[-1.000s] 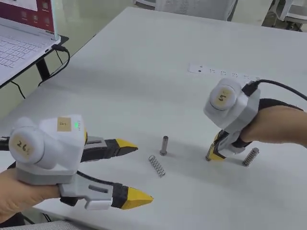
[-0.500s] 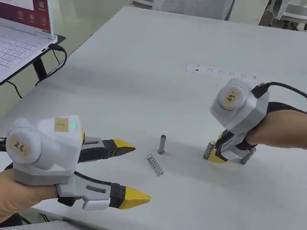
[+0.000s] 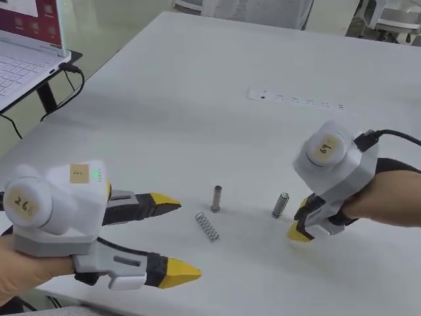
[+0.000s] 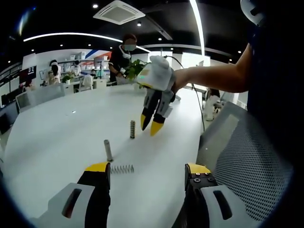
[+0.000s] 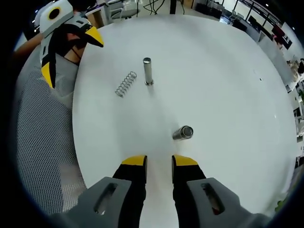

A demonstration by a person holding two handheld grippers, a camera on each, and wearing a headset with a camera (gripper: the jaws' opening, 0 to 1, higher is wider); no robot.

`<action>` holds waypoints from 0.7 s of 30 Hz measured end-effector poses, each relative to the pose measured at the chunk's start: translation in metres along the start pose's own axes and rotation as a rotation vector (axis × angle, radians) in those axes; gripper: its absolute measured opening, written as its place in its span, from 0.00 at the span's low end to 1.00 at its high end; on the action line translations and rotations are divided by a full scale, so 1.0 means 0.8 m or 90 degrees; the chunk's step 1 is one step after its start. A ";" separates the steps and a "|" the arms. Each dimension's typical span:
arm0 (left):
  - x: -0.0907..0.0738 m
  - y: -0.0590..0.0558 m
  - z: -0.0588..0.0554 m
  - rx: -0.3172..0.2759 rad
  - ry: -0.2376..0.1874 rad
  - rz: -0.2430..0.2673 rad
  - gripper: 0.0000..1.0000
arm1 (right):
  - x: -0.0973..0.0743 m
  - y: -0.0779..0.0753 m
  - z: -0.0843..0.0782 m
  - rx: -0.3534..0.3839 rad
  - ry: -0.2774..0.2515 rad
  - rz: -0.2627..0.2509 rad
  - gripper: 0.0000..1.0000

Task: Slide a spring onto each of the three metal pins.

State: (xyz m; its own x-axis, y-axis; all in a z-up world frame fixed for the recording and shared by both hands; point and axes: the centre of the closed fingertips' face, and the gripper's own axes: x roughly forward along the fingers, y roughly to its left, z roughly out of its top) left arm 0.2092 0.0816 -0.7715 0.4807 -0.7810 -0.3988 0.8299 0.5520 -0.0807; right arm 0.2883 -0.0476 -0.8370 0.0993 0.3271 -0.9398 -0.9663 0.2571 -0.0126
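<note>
We hold the left gripper low and level by the near edge of the desk, jaws wide apart, empty. Our right gripper tips downward, jaws slightly apart, just beside the spring-sleeved pin. A loose spring lies beside the bare pin

**Room around the pins**

Bare pin stands upright, nothing above or around it. Loose spring lies just beside its base, on the side toward the left hand-held gripper. Spring-covered pin stands near the right hand-held gripper, not touching. The surface lies wide and bare beyond, with the power strip well apart at the far side.
</note>
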 end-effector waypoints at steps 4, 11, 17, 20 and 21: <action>-0.001 0.000 -0.001 0.001 0.000 0.000 0.58 | 0.001 0.018 0.007 0.002 -0.012 0.009 0.18; -0.002 0.000 -0.001 0.004 0.002 0.000 0.58 | 0.006 0.045 0.025 -0.015 -0.027 0.028 0.19; -0.005 0.000 0.000 0.007 0.001 0.000 0.58 | 0.008 0.059 0.049 -0.031 -0.043 0.039 0.19; -0.006 0.000 -0.001 0.008 0.001 0.001 0.58 | 0.010 0.063 0.060 -0.030 -0.054 0.047 0.19; -0.006 -0.001 -0.001 0.008 0.001 0.001 0.58 | 0.011 0.065 0.063 -0.029 -0.056 0.051 0.19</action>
State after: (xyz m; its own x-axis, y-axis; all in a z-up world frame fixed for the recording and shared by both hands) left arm 0.2063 0.0854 -0.7700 0.4819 -0.7792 -0.4009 0.8324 0.5500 -0.0683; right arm 0.2508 0.0148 -0.8285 0.0406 0.4242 -0.9046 -0.9817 0.1857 0.0430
